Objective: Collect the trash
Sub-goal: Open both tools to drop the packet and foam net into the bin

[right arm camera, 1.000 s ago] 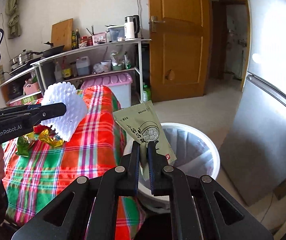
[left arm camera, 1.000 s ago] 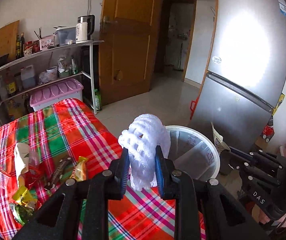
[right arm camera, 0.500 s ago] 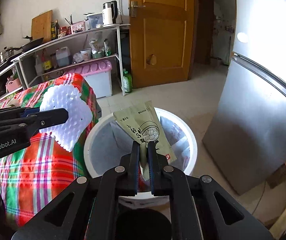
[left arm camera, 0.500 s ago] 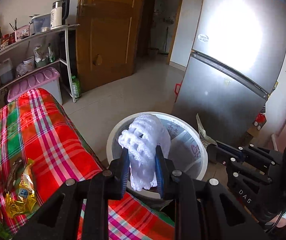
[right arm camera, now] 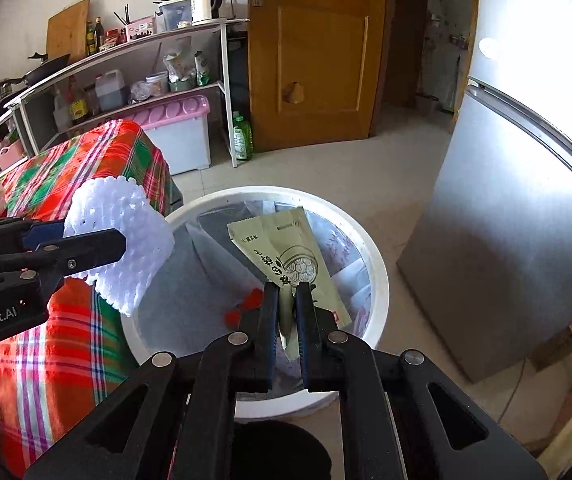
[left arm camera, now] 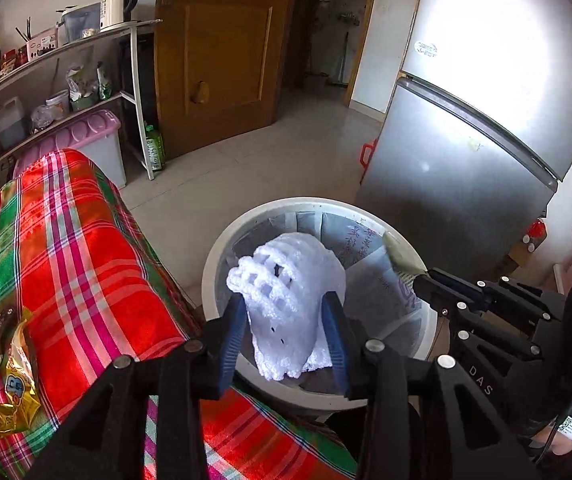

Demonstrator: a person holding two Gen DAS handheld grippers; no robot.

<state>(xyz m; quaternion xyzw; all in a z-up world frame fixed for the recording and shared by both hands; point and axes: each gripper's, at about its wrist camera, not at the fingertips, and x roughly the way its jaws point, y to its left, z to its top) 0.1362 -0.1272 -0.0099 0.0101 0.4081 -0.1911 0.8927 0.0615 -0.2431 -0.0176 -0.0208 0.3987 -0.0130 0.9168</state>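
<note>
The white foam net (left arm camera: 286, 296) sits between the fingers of the left tool (left arm camera: 284, 320), directly over the open white bin (left arm camera: 222, 256); the jaws have just been opening and now stand released, the net loose in the gap between the blue pads rather than squeezed. In the right wrist view the same net (right arm camera: 122, 240) juts past the left tool's fingertips above the bin's near rim (right arm camera: 254, 194). The green packet (right arm camera: 286, 256) stands up from the right tool (right arm camera: 286, 304), whose jaws are clenched on its lower edge, also over the bin's mouth. To the left of both tools lies the bench under a red and green plaid cloth (left arm camera: 66, 240), with shiny gold wrappers (left arm camera: 2, 396) on it. Beyond the bin, to the right, stands a silver fridge (left arm camera: 486, 140).
</note>
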